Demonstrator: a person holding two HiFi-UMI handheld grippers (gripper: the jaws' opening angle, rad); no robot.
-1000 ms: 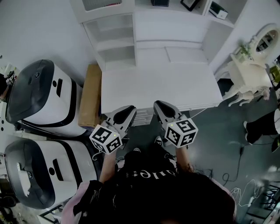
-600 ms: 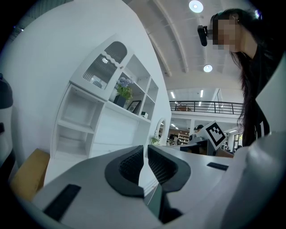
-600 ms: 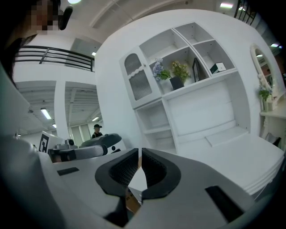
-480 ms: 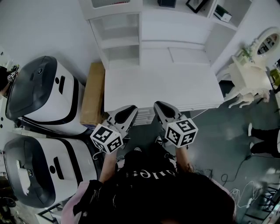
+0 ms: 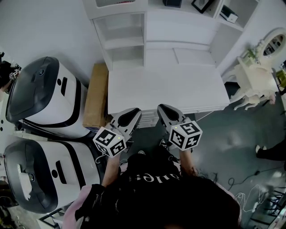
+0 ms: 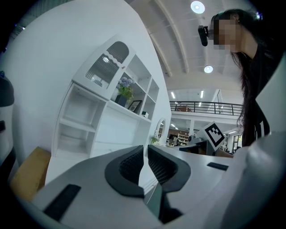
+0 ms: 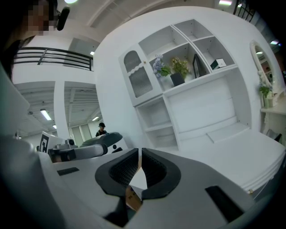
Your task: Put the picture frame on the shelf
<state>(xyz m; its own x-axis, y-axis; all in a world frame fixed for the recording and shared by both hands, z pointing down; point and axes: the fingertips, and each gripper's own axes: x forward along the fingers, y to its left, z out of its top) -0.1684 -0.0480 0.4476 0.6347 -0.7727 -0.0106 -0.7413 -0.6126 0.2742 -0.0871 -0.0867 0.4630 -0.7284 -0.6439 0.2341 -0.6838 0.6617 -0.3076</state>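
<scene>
A dark picture frame (image 5: 199, 4) leans on the upper shelf of the white shelf unit (image 5: 125, 44); it also shows in the right gripper view (image 7: 196, 65) and the left gripper view (image 6: 134, 106). Both grippers hover side by side at the near edge of the white desk (image 5: 167, 87), far below the frame. My left gripper (image 5: 133, 112) is shut with nothing in it, its pads (image 6: 134, 163) nearly touching. My right gripper (image 5: 161, 107) is shut and empty too, its tips (image 7: 140, 154) aimed toward the shelves.
Two white-and-black machines (image 5: 42, 103) (image 5: 44, 179) and a cardboard box (image 5: 95, 96) stand left of the desk. A white vanity with a mirror (image 5: 254, 76) stands at the right. Flower pots (image 7: 172, 71) and a small box (image 7: 219, 63) share the frame's shelf. Cables (image 5: 246, 197) lie on the floor.
Both grippers have hardly moved. The view has shifted slightly, and a person's feet at the right edge have moved down the picture.
</scene>
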